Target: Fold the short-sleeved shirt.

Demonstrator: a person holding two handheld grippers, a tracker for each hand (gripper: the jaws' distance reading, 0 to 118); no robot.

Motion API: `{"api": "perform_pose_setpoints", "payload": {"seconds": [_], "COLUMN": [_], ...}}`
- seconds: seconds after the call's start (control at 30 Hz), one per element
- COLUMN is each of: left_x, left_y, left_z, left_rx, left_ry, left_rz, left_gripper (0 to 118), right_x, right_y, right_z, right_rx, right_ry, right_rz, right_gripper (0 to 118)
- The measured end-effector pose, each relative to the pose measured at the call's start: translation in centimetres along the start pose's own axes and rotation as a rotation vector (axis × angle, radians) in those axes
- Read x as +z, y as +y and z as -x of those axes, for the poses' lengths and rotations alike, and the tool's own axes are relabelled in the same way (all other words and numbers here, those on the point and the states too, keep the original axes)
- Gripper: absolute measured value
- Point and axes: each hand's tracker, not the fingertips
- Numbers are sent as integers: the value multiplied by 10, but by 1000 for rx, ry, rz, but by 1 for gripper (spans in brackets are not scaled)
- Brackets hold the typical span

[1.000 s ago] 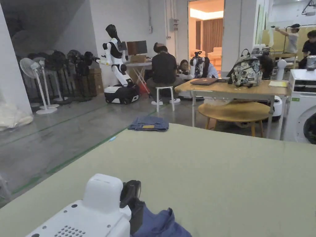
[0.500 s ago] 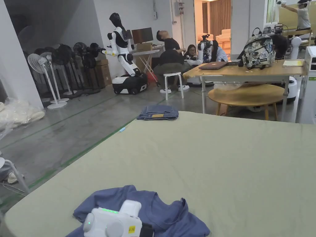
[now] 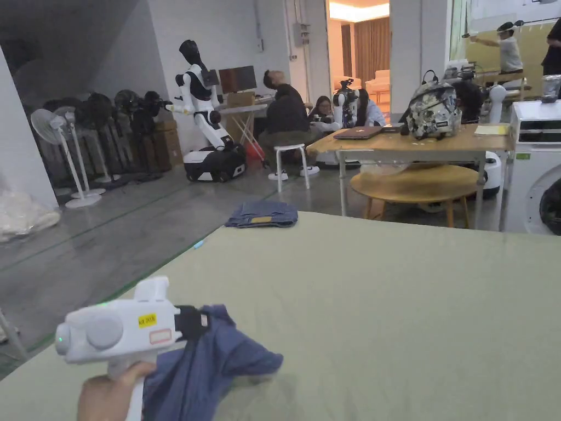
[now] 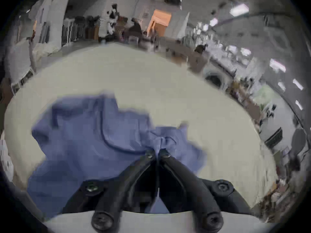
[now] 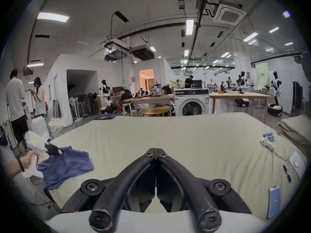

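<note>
A wide table (image 3: 383, 307) covered in pale green cloth stands in a large workshop room with a grey concrete floor (image 3: 109, 235). Beyond its far edge stand a wooden table with a patterned backpack (image 3: 434, 112), a low round wooden table (image 3: 416, 189), a white washing machine (image 5: 191, 102) and a white humanoid robot on a wheeled base (image 3: 205, 120); several people sit or stand farther off. A folded pair of blue jeans (image 3: 262, 214) lies at the table's far left corner.

The crumpled blue short-sleeved shirt (image 4: 94, 139) lies at the near left corner of the table. The left hand (image 3: 107, 392) grips the white handle of the left tool (image 4: 157, 154), whose 2 black jaws are clamped together on a bunched fold of the shirt, lifting that part off the cloth (the left gripper view is blurred). In the right gripper view the right tool (image 5: 156, 152) hovers above the near middle of the table, jaws closed together with nothing between them, well apart from the shirt.

Most of the green surface is bare. Near the right edge lie a blue phone (image 5: 274, 201), a black pen (image 5: 286, 172) and a white handheld device with a cable (image 5: 267, 144).
</note>
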Motion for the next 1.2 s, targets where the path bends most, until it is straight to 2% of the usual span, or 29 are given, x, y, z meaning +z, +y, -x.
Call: {"api": "perform_pose_setpoints", "payload": {"seconds": [0.07, 0.2, 0.27, 0.37, 0.47, 0.57, 0.63, 0.7, 0.77, 0.87, 0.93, 1.0, 1.07, 1.17, 1.2], "left_x": [32, 76, 78, 50, 0, -60, -89, -109, -114, -91, -72, -59, -47, -38, -34], "left_y": [54, 131, 153, 143, 92, 5, -67, -129, -194, -281, -332, -369, -386, -369, -355], "left_z": [-15, -87, -122, -173, -209, -250, -288, -323, -360, -416, -450, -470, -484, -477, -470], "left_rx": [-20, -265, -333, -411, -365, -245, -236, -227, -218, -280, -274, -223, -222, -257, -251], "left_ry": [-27, -22, -9, -1, -154, -342, -428, -501, -613, -747, -868, -940, -960, -976, -1002], "left_rz": [-104, -235, -246, -210, -139, 30, 142, 256, 376, 485, 622, 702, 707, 649, 627], "left_gripper": [0, 0, 0, 0, 0, 0, 0, 0, 0, 0, 0, 0, 0, 0, 5], "right_x": [3, 5, 8, 17, 26, 41, 54, 64, 74, 84, 89, 93, 95, 97, 98], "right_y": [-1, -3, -4, -3, 1, 7, 11, 13, 16, 14, 9, 3, -3, -11, -13], "right_z": [-4, -8, -11, -15, -21, -31, -41, -51, -59, -71, -76, -79, -77, -73, -72], "right_rx": [-24, -44, -70, -110, -112, -89, -52, -52, -65, -74, -96, -122, -112, -46, -46], "right_ry": [-7, -25, -22, -19, -35, -73, -124, -173, -202, -283, -318, -291, -295, -297, -291], "right_rz": [-6, -1, -4, -22, -34, -43, -54, -59, -53, -51, -56, -40, -18, 12, 13], "right_gripper": [0, 0, 0, 0, 0, 0, 0, 0, 0, 0, 0, 0, 0, 0, 0]}}
